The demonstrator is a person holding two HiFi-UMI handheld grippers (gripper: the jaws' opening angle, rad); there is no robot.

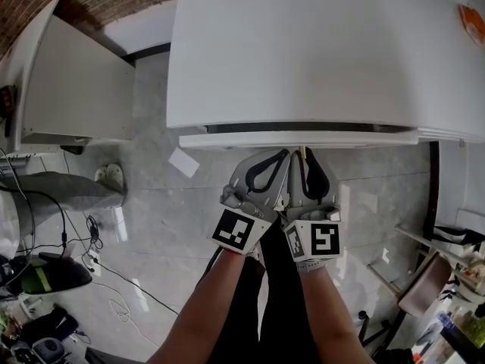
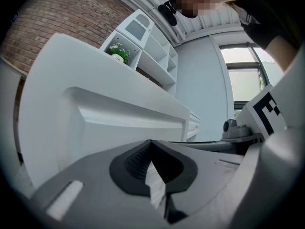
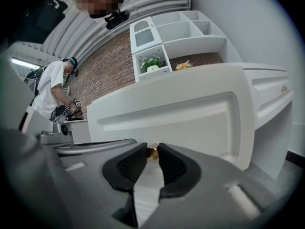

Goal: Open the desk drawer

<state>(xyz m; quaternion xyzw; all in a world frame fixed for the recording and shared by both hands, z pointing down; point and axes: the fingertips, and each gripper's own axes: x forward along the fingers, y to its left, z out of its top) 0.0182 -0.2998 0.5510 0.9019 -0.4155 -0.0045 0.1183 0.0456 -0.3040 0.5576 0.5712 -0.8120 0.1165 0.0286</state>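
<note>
The white drawer front (image 1: 303,139) stands a little out from the white desk top (image 1: 318,51), with a dark gap between them. In the right gripper view my right gripper (image 3: 152,149) is shut on the small brass knob (image 3: 152,153) of the drawer panel (image 3: 190,123). In the head view that right gripper (image 1: 304,156) touches the drawer front at its middle. My left gripper (image 1: 285,158) lies close beside it on the left. In its own view the left gripper (image 2: 151,144) is shut with nothing held, below the white desk edge (image 2: 128,113).
A white cabinet (image 1: 72,89) stands at the left by a brick wall. On the grey floor lie a paper sheet (image 1: 183,162), slippers (image 1: 110,177) and cables (image 1: 91,237). A white shelf unit (image 3: 171,37) rises behind the desk. Another person (image 3: 52,87) stands far off.
</note>
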